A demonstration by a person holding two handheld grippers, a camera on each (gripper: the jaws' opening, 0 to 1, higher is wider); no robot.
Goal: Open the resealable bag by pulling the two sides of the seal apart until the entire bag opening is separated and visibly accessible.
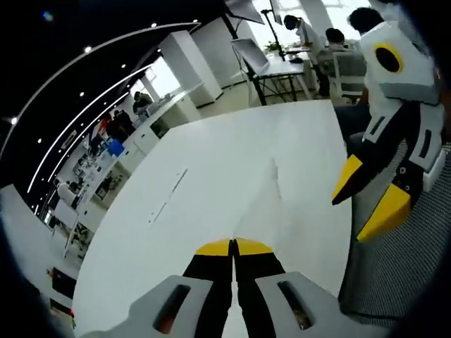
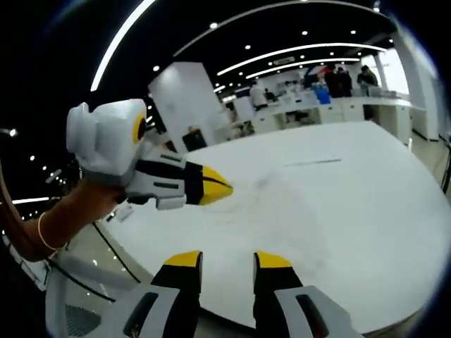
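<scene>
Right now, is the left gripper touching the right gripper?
Apart. In the right gripper view, the shut left gripper sits clear of the right gripper and its open fingers, with white table showing between them.

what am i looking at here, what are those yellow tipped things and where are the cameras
There is no robot here. A person holds a hand-held grasping tool in each hand, and each tool carries a fisheye camera that looks forward along its two yellow-tipped jaws.

The left gripper view has the left tool rising from the bottom with its jaws pressed together. The right gripper view has the right tool at the bottom with its jaws apart. Each tool also appears in the other's picture, and a hand can be seen gripping the left one.

Below them is a white table in an open office. On it lies a clear bag, very faint. The left tool seems to pinch its near edge, though that is hard to make out. The right tool holds nothing.
</scene>
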